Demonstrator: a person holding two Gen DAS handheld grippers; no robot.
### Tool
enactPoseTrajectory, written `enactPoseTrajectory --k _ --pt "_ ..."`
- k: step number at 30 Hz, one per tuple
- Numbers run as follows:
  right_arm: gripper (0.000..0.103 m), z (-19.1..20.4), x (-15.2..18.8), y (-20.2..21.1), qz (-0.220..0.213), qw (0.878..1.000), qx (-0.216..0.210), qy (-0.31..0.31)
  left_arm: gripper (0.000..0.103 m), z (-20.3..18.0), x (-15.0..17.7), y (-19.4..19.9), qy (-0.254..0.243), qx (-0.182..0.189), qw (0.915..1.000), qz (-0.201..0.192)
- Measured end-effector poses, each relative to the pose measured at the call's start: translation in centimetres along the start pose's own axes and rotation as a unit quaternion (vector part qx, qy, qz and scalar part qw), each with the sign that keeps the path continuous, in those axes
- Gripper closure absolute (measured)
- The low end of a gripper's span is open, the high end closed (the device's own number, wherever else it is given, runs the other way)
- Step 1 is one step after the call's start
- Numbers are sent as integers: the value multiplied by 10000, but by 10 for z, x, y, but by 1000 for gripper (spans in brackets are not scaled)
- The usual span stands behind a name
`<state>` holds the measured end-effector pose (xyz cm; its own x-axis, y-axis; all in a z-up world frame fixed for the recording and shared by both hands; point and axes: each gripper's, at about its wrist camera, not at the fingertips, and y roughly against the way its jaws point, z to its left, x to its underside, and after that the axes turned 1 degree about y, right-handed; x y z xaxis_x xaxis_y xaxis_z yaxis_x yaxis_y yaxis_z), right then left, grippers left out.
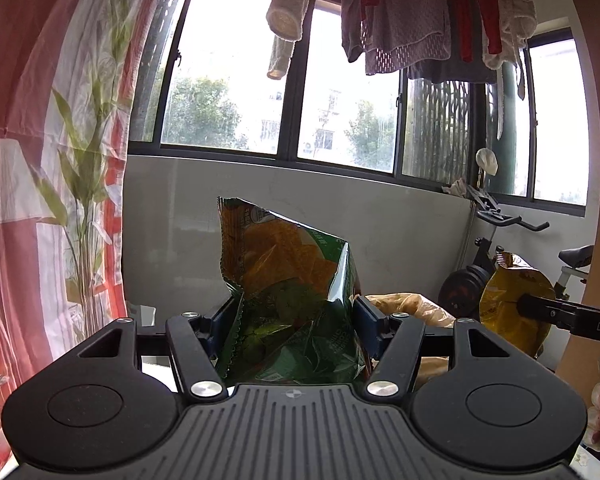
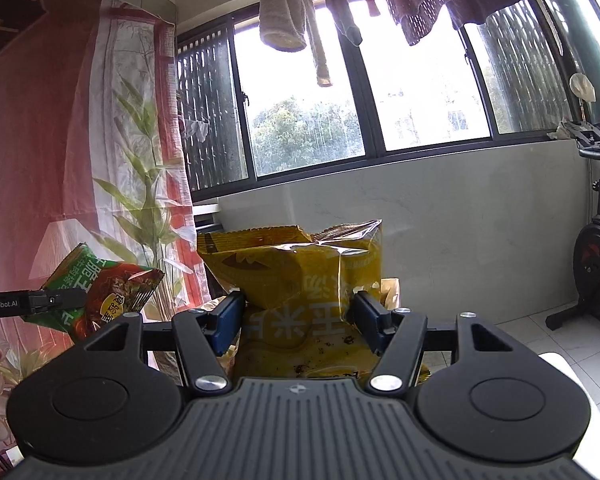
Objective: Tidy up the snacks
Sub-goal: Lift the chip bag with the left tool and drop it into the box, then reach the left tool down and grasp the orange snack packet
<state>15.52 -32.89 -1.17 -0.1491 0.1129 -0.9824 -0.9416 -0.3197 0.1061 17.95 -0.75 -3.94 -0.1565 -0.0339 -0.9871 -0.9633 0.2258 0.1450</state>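
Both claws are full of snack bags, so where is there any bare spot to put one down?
Little shows. The tiled floor between the grey wall and the exercise bike looks bare. Below the green bag in the left claw and the yellow bag in the right claw, crumpled plastic bags crowd the space.

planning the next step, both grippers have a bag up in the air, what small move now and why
Probably lower both toward wherever the snacks go. The left gripper is shut on the green bag, the right gripper on the yellow bag; both bags are held up, and no landing spot shows, so tilt down first to find one.
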Motion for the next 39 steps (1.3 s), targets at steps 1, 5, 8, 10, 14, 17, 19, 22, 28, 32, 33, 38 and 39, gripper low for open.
enactPoseTrajectory --k 1,5,8,10,14,17,19,22,28,32,33,38,39 --pt "41 -1 -4 -8 -7 10000 -9 55 38 -2 -3 -7 -31 13 10000 -12" --pt "41 -4 -19 -52 41 9998 -61 174 38 -10 -17 -48 -114 41 9999 42" --pt "41 -3 -26 -89 151 9994 -18 326 38 -15 -22 -83 -217 -101 9996 130" --pt "41 -1 -27 -112 261 9989 -14 392 38 -18 -21 -107 -304 -151 9991 261" --pt "41 -6 -17 -156 692 9972 73 261 37 -16 -13 -140 -331 -214 9976 575" --pt "40 -9 -6 -173 1000 9949 108 106 33 -11 -5 -155 -272 -95 9967 758" --pt "37 -13 1 -181 1245 9922 96 5 31 -5 -1 -163 -251 10 9957 894" --pt "34 -17 5 -183 1460 9891 128 -171 23 0 3 -163 -263 -17 9951 957" --pt "26 -20 -1 -159 1298 9911 54 -297 22 10 3 -143 -124 -18 9946 1032" --pt "15 -13 -5 -133 1107 9936 129 -194 23 14 -5 -116 -73 10 9958 916" --pt "12 -12 -5 -126 1034 9944 154 -165 23 15 -7 -107 -40 2 9962 870" --pt "0 5 -10 -82 449 9987 251 14 23 22 -17 -68 97 -22 9978 661" --pt "0 8 -11 -73 376 9990 230 32 23 23 -18 -60 120 4 9978 650"
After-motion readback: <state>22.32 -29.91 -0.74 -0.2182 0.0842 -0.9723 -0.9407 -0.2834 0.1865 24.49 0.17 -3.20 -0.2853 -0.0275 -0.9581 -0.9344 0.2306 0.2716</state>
